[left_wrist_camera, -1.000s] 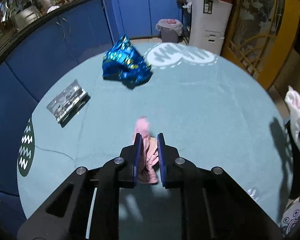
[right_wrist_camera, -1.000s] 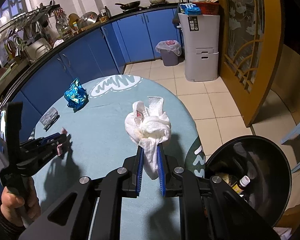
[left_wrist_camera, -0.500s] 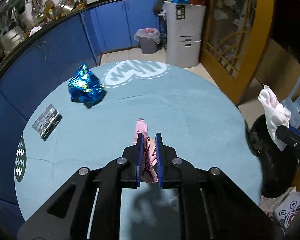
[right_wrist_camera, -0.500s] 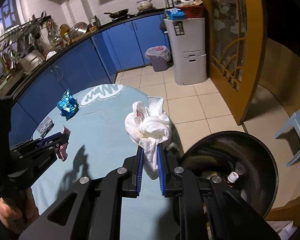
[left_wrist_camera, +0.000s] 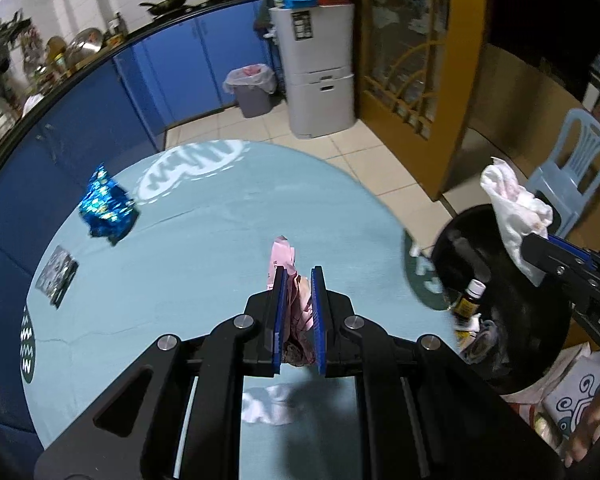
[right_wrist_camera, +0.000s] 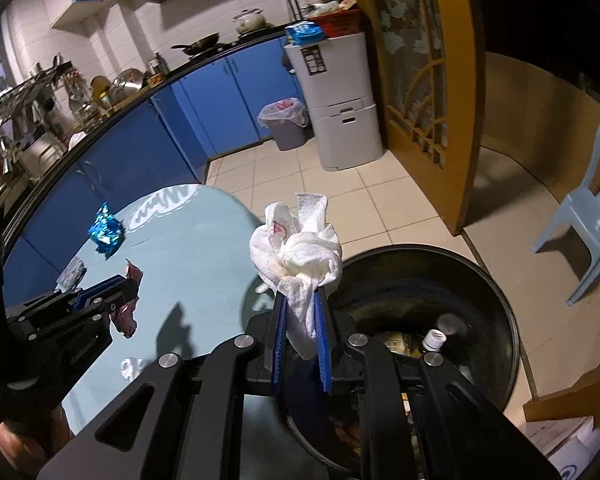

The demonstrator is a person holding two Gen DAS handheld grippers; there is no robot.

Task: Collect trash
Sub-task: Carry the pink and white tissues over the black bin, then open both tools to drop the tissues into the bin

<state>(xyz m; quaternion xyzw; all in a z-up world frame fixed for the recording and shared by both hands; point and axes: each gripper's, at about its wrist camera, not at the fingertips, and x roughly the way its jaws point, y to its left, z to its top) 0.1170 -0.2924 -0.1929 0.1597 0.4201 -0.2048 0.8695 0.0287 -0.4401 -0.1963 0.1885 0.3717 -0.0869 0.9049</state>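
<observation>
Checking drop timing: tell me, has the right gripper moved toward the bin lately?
Yes. The right gripper with its white tissue wad moved off the table, rightward over the black bin.

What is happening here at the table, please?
A person is clearing trash with two handheld grippers. The right gripper holds a crumpled white tissue over the black bin. The left gripper holds a pink wrapper above the table. A blue foil bag and a silver packet remain there.

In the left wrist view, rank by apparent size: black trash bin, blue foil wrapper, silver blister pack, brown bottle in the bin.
1. black trash bin, largest by far
2. blue foil wrapper
3. silver blister pack
4. brown bottle

The last two look close; the bottle is partly hidden, so their order is unsure.
</observation>
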